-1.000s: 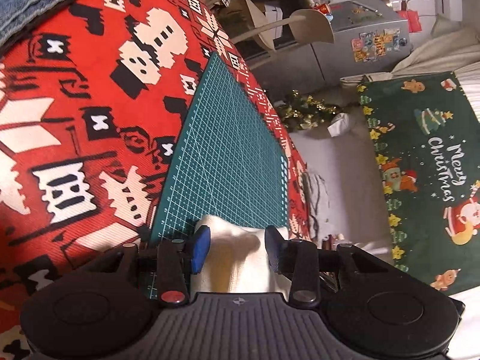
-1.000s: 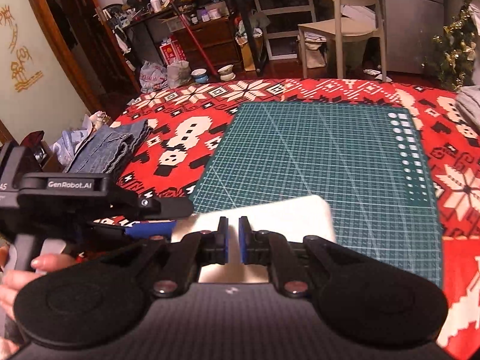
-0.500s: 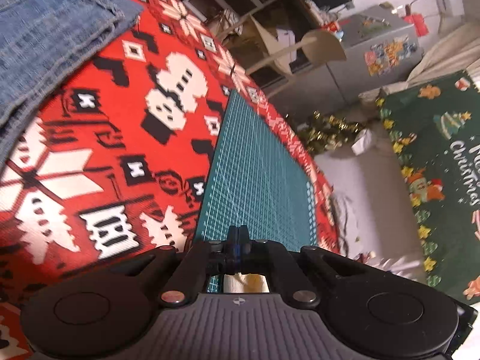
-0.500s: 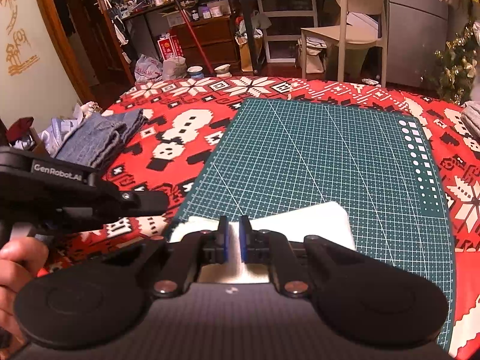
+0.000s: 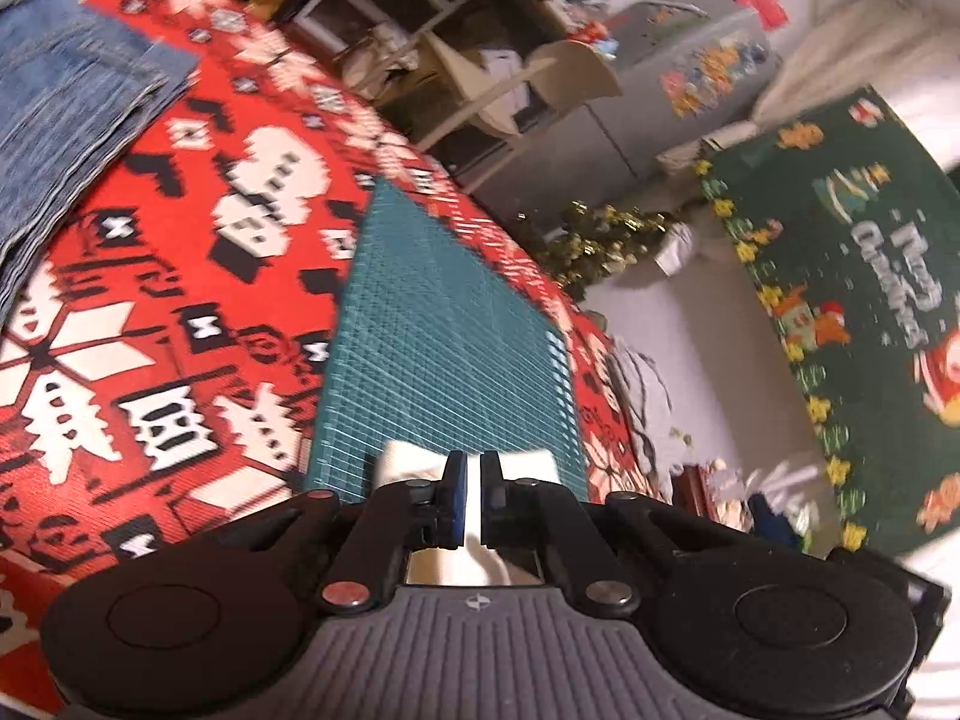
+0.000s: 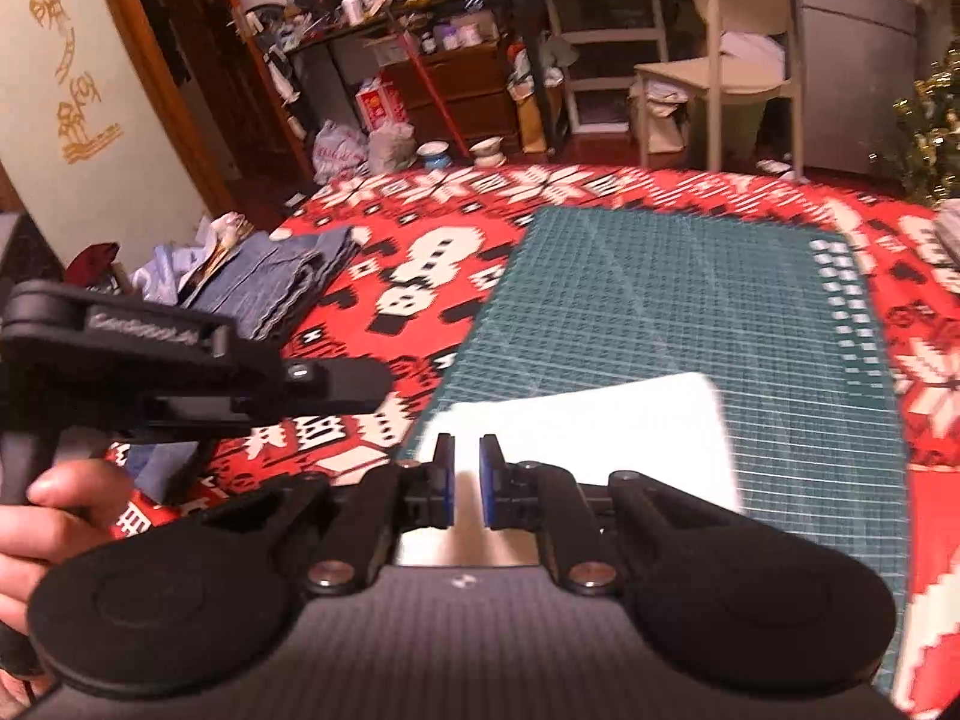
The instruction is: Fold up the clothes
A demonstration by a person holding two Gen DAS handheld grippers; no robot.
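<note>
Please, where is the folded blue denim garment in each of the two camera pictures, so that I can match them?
Left wrist view: folded blue denim garment at the upper left corner, on the red patterned tablecloth.
Right wrist view: it lies at middle left, at the cloth's left edge, above the left gripper.
Shared landmark: the green cutting mat, to the garment's right in both.

One white cloth, one denim stack, one mat.
</note>
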